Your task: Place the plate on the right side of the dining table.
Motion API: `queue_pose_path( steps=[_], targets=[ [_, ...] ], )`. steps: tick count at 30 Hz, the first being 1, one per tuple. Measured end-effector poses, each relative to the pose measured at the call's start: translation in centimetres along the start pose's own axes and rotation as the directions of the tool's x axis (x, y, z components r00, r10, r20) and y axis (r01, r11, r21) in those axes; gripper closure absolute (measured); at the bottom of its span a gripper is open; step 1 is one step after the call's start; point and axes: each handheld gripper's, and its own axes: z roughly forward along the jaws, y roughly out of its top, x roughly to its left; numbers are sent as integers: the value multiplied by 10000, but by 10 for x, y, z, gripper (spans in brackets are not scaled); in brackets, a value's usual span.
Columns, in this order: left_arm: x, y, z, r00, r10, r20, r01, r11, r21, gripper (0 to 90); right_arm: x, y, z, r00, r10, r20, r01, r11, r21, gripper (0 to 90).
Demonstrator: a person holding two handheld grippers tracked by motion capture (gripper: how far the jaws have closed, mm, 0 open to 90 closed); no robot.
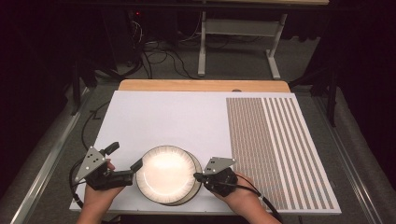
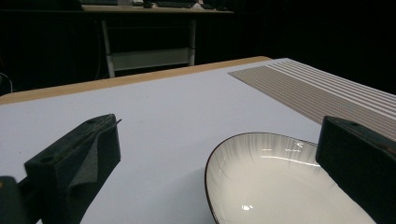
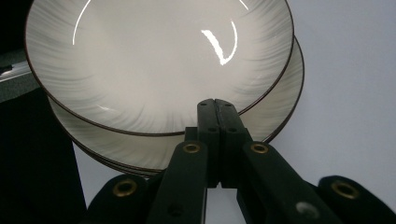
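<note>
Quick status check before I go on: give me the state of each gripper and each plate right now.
Left gripper: open, jaws spread wide, at the top plate's left edge.
Right gripper: shut, jaws together at the top plate's rim; whether it pinches the rim, cannot tell.
Top plate: upright, empty, stacked on the bottom plate, offset to the left.
Bottom plate: lies flat on the white board under the top one.

Stacked white plates (image 1: 167,174) (dark-rimmed), near edge

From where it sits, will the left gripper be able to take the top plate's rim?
Probably yes. The left gripper is open right at the top plate, its left rim lying between the spread jaws with nothing in between; the right gripper sits shut at the opposite rim.
</note>
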Motion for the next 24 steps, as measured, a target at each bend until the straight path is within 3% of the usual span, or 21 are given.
queue_pose_path(
  steps=[24],
  targets=[
    [2, -1, 0, 9999, -145, 39, 145, 9999, 71, 7, 4, 2, 5, 9995, 251, -194, -254, 9996, -153, 900]
  ],
)
